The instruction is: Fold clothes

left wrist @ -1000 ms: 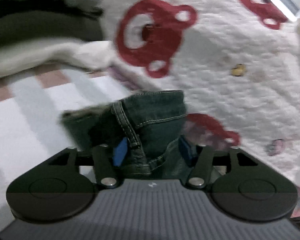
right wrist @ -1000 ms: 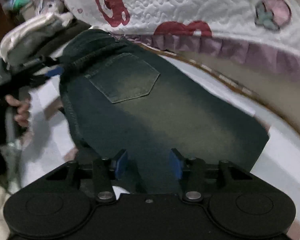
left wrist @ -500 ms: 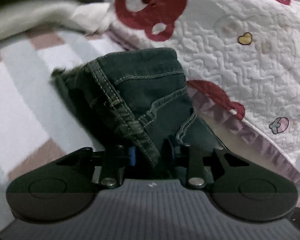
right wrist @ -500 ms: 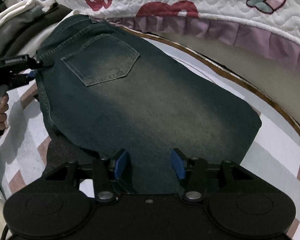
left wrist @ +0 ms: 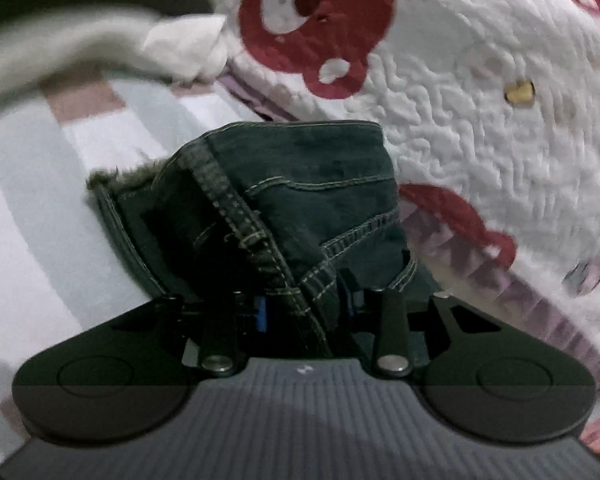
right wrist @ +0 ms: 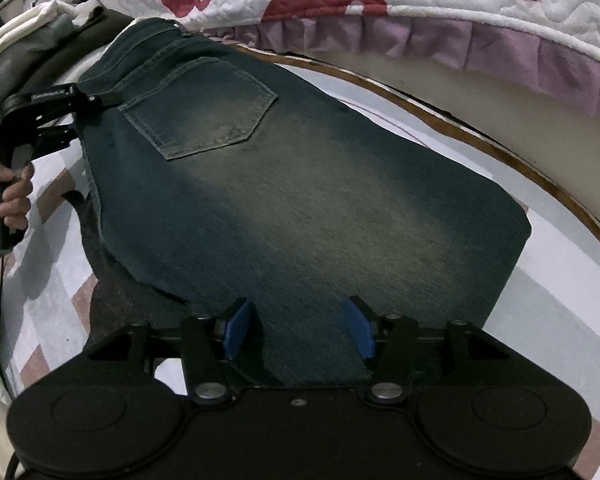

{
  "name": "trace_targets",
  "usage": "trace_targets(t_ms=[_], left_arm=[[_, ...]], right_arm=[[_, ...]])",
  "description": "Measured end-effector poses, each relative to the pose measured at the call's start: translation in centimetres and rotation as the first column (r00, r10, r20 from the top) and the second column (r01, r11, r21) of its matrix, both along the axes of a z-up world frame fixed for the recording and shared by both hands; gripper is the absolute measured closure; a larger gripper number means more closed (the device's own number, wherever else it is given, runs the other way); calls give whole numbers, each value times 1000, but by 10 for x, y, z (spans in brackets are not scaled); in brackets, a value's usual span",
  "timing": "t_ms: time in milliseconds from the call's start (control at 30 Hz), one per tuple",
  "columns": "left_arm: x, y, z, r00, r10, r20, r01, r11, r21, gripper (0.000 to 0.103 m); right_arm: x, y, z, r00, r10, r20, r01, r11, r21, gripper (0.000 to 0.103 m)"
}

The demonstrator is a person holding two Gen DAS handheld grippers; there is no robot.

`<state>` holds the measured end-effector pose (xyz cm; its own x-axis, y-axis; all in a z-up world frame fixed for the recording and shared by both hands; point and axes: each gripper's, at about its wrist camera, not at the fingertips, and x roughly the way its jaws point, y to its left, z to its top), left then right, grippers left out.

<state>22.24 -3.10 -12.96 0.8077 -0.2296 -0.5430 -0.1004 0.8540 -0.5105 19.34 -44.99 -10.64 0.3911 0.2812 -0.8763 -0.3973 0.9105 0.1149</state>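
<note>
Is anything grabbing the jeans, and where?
The left hand-held gripper is closing on the jeans at the waistband seam. The right hand-held gripper is opening over the other end, pinching nothing.

left tongs [left wrist: 302,306] pads: I can't see contact, waistband folds of the jeans [left wrist: 300,200] cover both
jeans near edge: hidden under right tongs [right wrist: 298,328] body
quilt [left wrist: 480,120]: motion-blurred, cut off top and right
clothes pile [right wrist: 32,40]: cropped at left edge, items unclear
person's hand [right wrist: 14,196]: fingers only, rest cut off
</note>
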Motion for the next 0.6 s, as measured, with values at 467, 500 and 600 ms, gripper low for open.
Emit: trace_targets(t_ms=[467, 500, 600], left_arm=[[10, 38, 4, 977, 203, -67, -210, 972, -109, 35], [16, 39, 5, 979, 196, -60, -201, 976, -83, 35], [35, 37, 11, 989, 132, -65, -130, 991, 34, 45]], right_arm=[[4, -5, 3, 1000, -8, -19, 8, 999, -39, 44], [5, -7, 3, 1000, -15, -20, 15, 999, -39, 44], [8, -13, 4, 999, -35, -25, 34, 999, -37, 44]])
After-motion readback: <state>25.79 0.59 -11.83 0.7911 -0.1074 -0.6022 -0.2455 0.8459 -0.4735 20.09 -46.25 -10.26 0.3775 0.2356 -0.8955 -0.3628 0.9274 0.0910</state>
